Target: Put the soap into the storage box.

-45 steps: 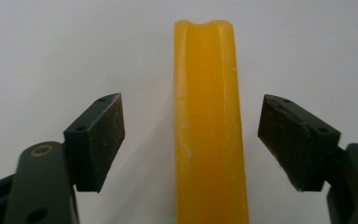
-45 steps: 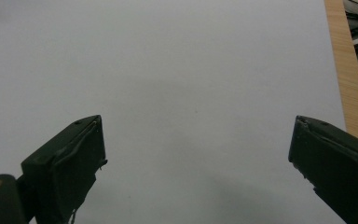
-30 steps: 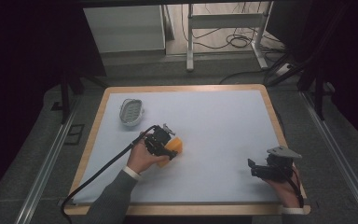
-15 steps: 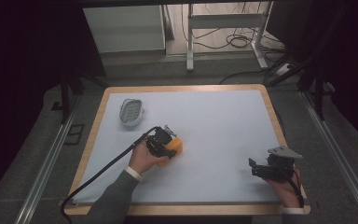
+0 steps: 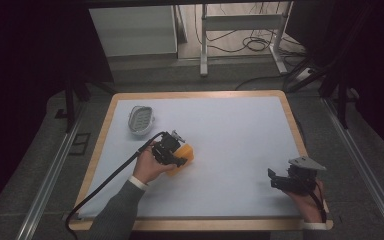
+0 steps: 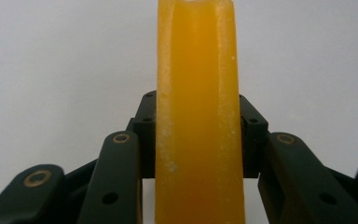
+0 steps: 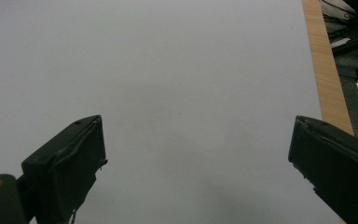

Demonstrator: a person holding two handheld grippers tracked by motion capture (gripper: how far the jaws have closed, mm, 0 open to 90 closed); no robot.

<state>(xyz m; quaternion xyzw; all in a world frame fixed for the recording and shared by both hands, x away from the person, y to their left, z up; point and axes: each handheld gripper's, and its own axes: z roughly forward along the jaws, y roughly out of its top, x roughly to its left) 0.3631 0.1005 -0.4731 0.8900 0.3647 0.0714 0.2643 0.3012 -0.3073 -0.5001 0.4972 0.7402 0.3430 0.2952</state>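
An orange, translucent bar (image 5: 186, 154) lies left of the middle of the white table mat (image 5: 240, 135). My left gripper (image 5: 179, 156) is shut on it. In the left gripper view the bar (image 6: 198, 93) stands upright between the two black jaws, and both pads press on its sides. Near the front right corner a hand holds my right gripper (image 5: 276, 180) low over the mat. Its jaws (image 7: 198, 140) stand wide apart with only bare mat between them.
A small oval grey dish (image 5: 141, 120) sits at the mat's far left. A wooden rim (image 5: 294, 125) borders the mat. The left gripper's black cable (image 5: 110, 182) trails to the front left. Dark floor, rails and table legs surround the table.
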